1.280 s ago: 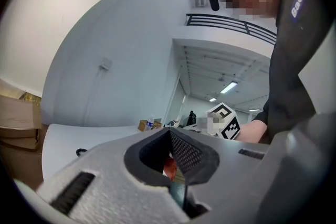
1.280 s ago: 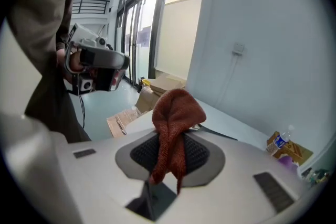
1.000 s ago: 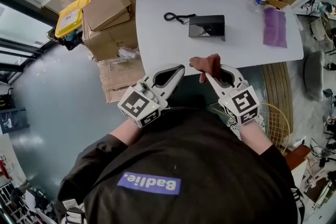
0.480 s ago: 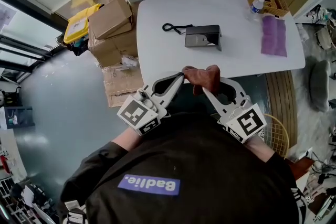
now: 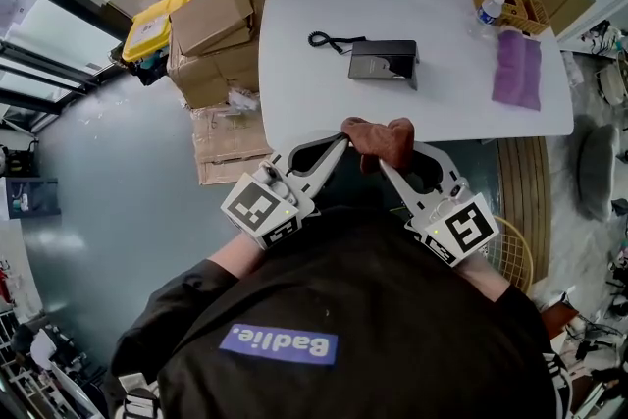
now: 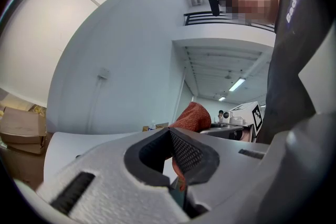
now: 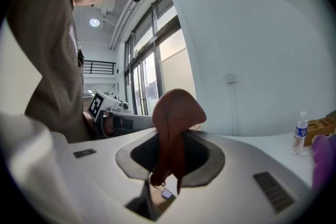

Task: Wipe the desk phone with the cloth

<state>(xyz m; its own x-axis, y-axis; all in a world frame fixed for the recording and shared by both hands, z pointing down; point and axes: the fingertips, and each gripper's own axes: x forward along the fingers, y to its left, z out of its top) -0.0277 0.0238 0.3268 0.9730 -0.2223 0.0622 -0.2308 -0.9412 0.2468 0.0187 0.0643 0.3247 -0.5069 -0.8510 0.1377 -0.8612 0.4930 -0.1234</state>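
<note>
A black desk phone [image 5: 383, 61] lies on the white table [image 5: 442, 103], its coiled cord [image 5: 329, 40] trailing to the left. Both grippers are held over the table's near edge, in front of the phone and apart from it. A brown cloth [image 5: 378, 137] is bunched between their tips. My left gripper [image 5: 340, 142] is shut on the cloth [image 6: 191, 117] at one end. My right gripper [image 5: 385, 157] is shut on the cloth [image 7: 176, 113], which loops up over its jaws. Each gripper view shows the other gripper close behind the cloth.
A purple cloth [image 5: 517, 69] lies at the table's right end, beside a yellow basket [image 5: 510, 7] and a water bottle [image 7: 300, 131]. Cardboard boxes [image 5: 211, 25] and a yellow bin [image 5: 147, 26] are stacked left of the table. A wicker chair [image 5: 510, 240] stands at my right.
The left gripper's tip has come in to the cloth, which only the right gripper held a second ago. In the last half second both grippers have barely moved.
</note>
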